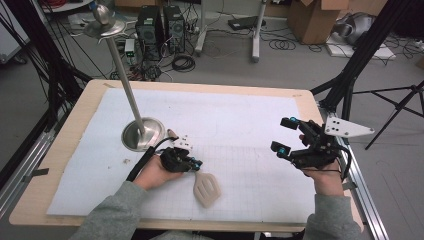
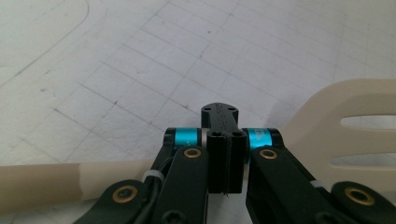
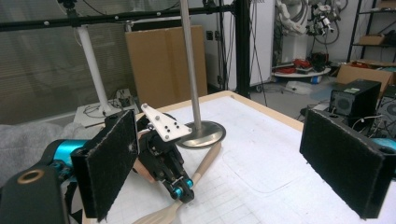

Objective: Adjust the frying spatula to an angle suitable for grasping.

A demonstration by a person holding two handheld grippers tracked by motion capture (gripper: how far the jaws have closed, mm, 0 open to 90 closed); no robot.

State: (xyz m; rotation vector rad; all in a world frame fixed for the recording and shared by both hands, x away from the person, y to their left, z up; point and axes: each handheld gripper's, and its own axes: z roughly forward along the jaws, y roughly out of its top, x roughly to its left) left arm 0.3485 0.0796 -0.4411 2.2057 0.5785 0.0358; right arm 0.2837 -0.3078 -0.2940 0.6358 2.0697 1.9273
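One white gridded mat (image 1: 240, 125) covers the wooden table (image 1: 75, 120).

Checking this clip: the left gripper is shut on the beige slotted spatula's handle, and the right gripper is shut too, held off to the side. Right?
Not quite. The right gripper is open: the right gripper view shows its fingers wide apart with nothing between them. The left gripper is indeed shut on the beige slotted spatula.

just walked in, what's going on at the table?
A person holds a hand-held gripper in each hand. The left hand-held gripper is shut on the handle of a beige slotted plastic spatula lying on the white grid mat, near a round-based metal pole stand. The right hand-held gripper hovers open, holding nothing.
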